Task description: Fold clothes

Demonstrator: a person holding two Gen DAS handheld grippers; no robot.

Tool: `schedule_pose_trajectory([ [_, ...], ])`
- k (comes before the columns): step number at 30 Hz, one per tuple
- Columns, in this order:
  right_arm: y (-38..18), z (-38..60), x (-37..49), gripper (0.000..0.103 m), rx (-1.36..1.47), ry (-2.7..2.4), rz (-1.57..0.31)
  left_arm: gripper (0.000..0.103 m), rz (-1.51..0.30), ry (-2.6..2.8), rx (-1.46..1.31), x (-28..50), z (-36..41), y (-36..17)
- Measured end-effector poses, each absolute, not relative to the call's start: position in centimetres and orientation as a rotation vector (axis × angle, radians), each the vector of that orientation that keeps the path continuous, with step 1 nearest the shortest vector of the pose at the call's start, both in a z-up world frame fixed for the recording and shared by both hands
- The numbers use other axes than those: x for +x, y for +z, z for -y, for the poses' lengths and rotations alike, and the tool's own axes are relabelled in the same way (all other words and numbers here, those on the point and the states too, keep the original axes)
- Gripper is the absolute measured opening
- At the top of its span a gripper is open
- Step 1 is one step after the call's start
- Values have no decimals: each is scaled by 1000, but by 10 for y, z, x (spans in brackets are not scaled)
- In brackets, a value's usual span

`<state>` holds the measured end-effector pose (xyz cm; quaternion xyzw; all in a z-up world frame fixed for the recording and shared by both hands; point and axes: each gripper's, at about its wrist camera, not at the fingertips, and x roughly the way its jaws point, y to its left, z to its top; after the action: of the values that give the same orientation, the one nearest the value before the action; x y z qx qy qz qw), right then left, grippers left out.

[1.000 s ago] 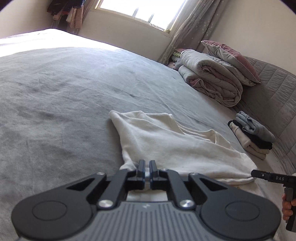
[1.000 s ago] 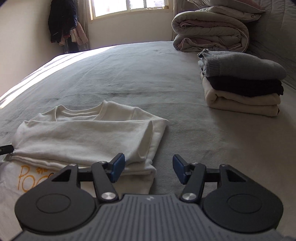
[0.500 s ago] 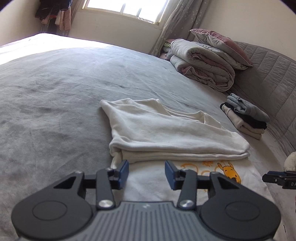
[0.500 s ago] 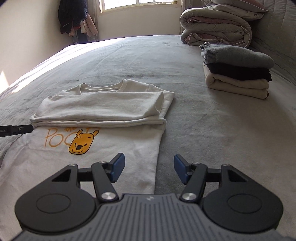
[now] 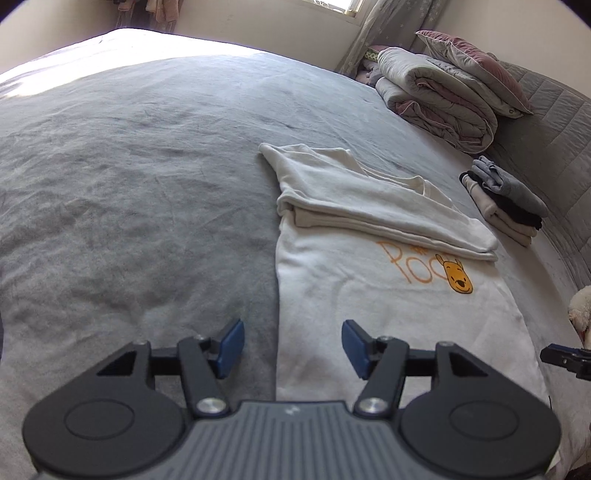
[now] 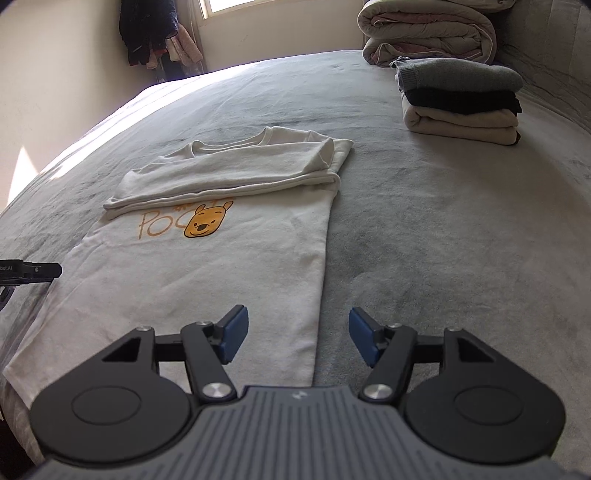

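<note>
A cream sweatshirt (image 5: pixel 388 295) (image 6: pixel 229 273) with a yellow bear print lies flat on the grey bed, its sleeves folded across the upper part. My left gripper (image 5: pixel 292 343) hovers over the garment's near left edge, its jaws opening, with nothing pressed between the blue pads. My right gripper (image 6: pixel 298 339) hangs above the near right edge, jaws also opening and empty. Each gripper's tip shows at the side of the other's view: the right gripper (image 5: pixel 565 360) and the left gripper (image 6: pixel 31 271).
A stack of three folded garments (image 6: pixel 461 101) (image 5: pixel 506 201) sits at the right of the bed (image 5: pixel 129 184). A rolled duvet (image 5: pixel 439 99) and a pillow lie by the padded headboard. Clothes hang in the far corner (image 6: pixel 155 33). A white plush thing (image 5: pixel 580 306) shows at the right edge.
The left gripper let go of the folded-over fabric and opened. Both grippers pulled back toward the near hem, so the lower body and bear print came into view.
</note>
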<state>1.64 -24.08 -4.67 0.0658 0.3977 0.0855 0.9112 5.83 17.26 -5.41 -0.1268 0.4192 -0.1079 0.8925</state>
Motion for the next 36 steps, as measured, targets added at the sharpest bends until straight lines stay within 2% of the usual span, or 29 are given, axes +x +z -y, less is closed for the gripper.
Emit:
schedule_pose_trajectory([
  [13,-55,263,-35,66,260,162,-953,62,-986,-173,-92,4,-155,-51],
  [21,-67,271,-78,66,415,204,-903,63,-993,-237,-89,-30,-153,-53],
  [26,-79,279,-98,66,543,244,-828,61,-953,-338,-232,-55,-173,-59],
  [30,-93,295,-112,66,682,317,-745,61,-857,-428,-473,-70,-207,-78],
  [32,-98,306,-114,66,787,347,-723,56,-830,-466,-604,-74,-224,-88],
  [33,-99,309,-113,65,808,361,-720,48,-841,-472,-652,-73,-229,-90],
  [36,-100,313,-113,64,836,403,-718,46,-853,-519,-766,-72,-240,-97],
])
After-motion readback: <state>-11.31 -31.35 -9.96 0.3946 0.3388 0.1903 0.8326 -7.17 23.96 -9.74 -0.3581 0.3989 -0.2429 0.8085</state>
